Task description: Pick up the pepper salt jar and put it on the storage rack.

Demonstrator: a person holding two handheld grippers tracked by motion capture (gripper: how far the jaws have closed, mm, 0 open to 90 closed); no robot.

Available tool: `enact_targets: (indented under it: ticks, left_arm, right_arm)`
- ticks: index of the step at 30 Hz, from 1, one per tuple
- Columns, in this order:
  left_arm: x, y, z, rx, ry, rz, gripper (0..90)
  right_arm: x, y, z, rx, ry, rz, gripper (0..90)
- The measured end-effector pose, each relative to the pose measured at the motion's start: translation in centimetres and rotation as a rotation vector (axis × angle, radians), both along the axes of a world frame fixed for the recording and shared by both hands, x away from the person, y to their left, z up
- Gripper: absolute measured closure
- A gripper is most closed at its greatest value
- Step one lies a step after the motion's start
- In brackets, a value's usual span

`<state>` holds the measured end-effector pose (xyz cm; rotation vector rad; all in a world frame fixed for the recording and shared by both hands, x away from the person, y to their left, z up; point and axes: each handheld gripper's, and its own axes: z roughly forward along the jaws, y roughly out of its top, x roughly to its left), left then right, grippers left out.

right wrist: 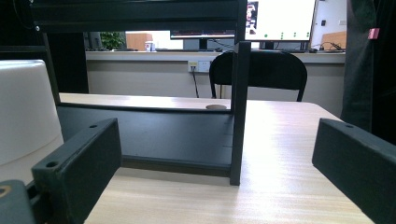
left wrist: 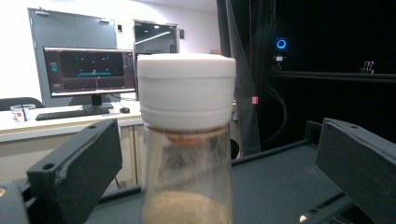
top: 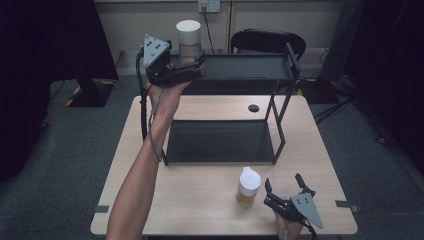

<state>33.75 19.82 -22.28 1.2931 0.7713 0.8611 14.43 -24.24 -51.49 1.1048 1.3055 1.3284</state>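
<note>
The left hand-held gripper (top: 192, 67) is raised to the top tier of the black two-tier metal shelf rack (top: 260, 75) at the far side of the light wooden desk (top: 200, 200). A clear plastic jar with a white screw lid and tan powder inside (left wrist: 186, 140) stands upright on that top tier at its left end. It sits straight ahead between the jaws, which stand wide on either side with a visible gap, so nothing presses on it. The jar's long axis is vertical, and the jaws flank it at about mid-height, below the lid.

A second jar of the same kind (top: 248, 187) stands upright on the desk near the front edge, just to the left of the right hand-held gripper (top: 285, 187). That gripper rests low on the desk with its jaws spread wide and empty, pointing toward the rack's lower tier. The right hand is clearly the nearer one to this second jar, which likely gets picked up next.
</note>
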Motion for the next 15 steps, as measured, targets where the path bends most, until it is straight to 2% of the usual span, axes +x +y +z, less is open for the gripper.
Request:
enact_targets:
  ticks: [11, 15]
  left_arm:
    - [-2.0, 0.7, -1.1, -0.008, -0.014, -0.012, 0.0]
    - [-3.0, 0.6, -1.3, 0.026, -0.031, 0.017, 0.0]
  right_arm:
    - [0.0, 0.0, 0.0, 0.000, 0.000, 0.000, 0.1]
    - [0.0, 0.0, 0.0, 0.000, 0.000, 0.000, 0.1]
